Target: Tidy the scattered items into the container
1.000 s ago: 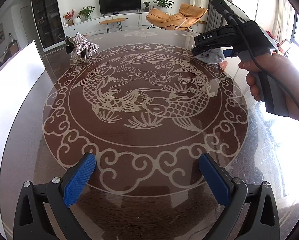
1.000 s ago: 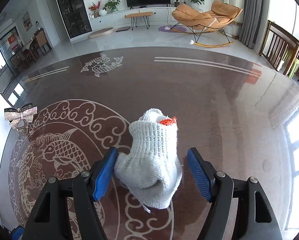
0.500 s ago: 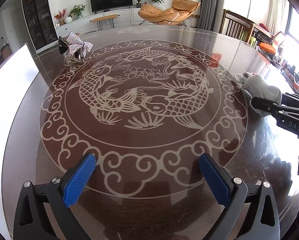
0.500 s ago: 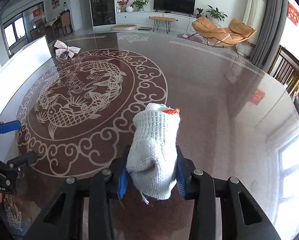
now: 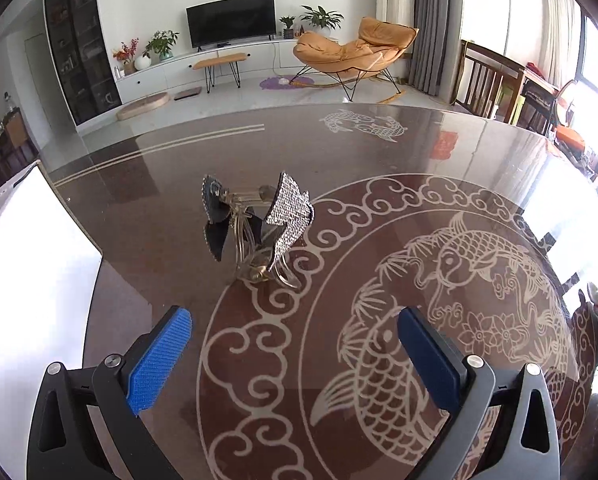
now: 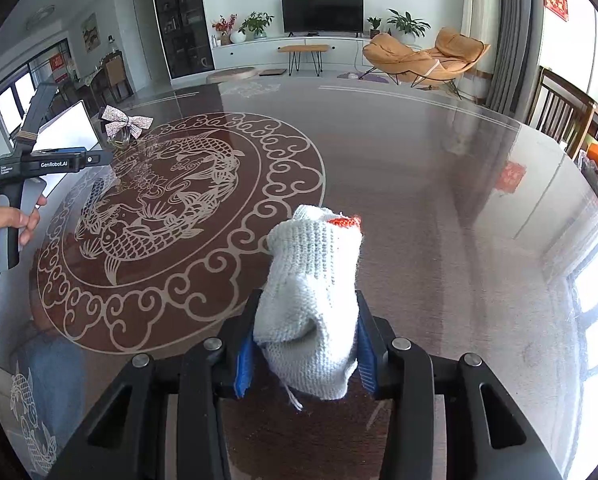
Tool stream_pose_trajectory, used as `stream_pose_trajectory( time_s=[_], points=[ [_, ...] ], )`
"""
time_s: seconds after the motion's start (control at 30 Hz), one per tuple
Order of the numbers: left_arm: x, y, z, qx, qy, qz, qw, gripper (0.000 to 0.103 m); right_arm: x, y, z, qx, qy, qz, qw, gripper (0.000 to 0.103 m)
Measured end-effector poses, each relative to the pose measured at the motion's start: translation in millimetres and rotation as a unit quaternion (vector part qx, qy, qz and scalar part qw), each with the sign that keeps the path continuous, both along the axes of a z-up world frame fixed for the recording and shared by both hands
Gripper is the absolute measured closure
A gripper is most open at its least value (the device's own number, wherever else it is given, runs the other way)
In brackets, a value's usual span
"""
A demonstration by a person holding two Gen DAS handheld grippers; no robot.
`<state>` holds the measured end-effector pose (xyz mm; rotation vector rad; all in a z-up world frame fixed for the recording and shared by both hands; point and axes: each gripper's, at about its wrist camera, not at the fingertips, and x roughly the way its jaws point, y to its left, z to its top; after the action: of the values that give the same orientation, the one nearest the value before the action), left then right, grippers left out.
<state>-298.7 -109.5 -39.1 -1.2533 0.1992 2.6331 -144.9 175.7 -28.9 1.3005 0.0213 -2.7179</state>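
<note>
A sparkly silver bow hair clip (image 5: 259,224) stands on the dark round glass table (image 5: 379,152), just ahead of my left gripper (image 5: 295,344), which is open and empty. The clip also shows far left in the right wrist view (image 6: 125,126). My right gripper (image 6: 305,348) is shut on a white knitted glove (image 6: 311,296) with an orange cuff edge and holds it above the table. A white container (image 5: 31,272) sits at the table's left edge, close to the clip.
The table carries a large carved fish medallion (image 6: 159,208). The hand-held left gripper (image 6: 39,164) shows at the left of the right wrist view. Wooden chairs (image 5: 491,80) stand past the table's right side.
My left gripper has moved forward and left, so the bow clip is now close in front of it. My right gripper closed on the glove and has lifted it.
</note>
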Motion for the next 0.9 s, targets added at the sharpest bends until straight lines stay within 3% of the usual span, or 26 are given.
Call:
stream_pose_trajectory(
  time_s=[0.3,0.4,0.43,0.5,0.53,0.57,0.73,0.9],
  points=[
    [-59.8,21.4,-8.0,-0.032,-0.003,0.004,0.9995,0.0,-0.4,1.3,0.0,-0.003,0.0,0.0,1.0,0.06],
    [-64.2,22.9,-10.1,-0.014,-0.014,-0.017,0.9997,0.001,-0.4,1.3,0.0,-0.002,0.0,0.0,1.0,0.059],
    [-62.8,22.4,-9.1,-0.008,-0.012,-0.02,0.9997,0.008,-0.3,1.5,0.0,-0.002,0.0,0.0,1.0,0.059],
    [-60.4,18.6,-6.4,0.002,-0.005,-0.017,0.9998,0.047,-0.4,1.6,0.1,-0.002,0.0,0.0,1.0,0.059],
    [-59.2,16.7,-6.4,0.01,-0.006,-0.013,0.9998,0.055,-0.4,1.5,0.0,-0.002,0.0,0.0,1.0,0.06],
    [-56.1,15.3,-5.7,0.017,-0.005,-0.012,0.9998,0.055,-0.3,1.5,-0.1,-0.002,0.0,0.0,1.0,0.06],
    [-14.8,30.6,-6.4,0.022,-0.008,-0.032,0.9992,0.057,-0.4,1.7,0.1,-0.002,0.0,0.0,1.0,0.059],
    [87.0,55.3,-4.6,0.043,-0.018,-0.027,0.9985,0.057,-0.3,1.8,-0.3,-0.007,0.0,0.0,1.0,0.059]
  ],
)
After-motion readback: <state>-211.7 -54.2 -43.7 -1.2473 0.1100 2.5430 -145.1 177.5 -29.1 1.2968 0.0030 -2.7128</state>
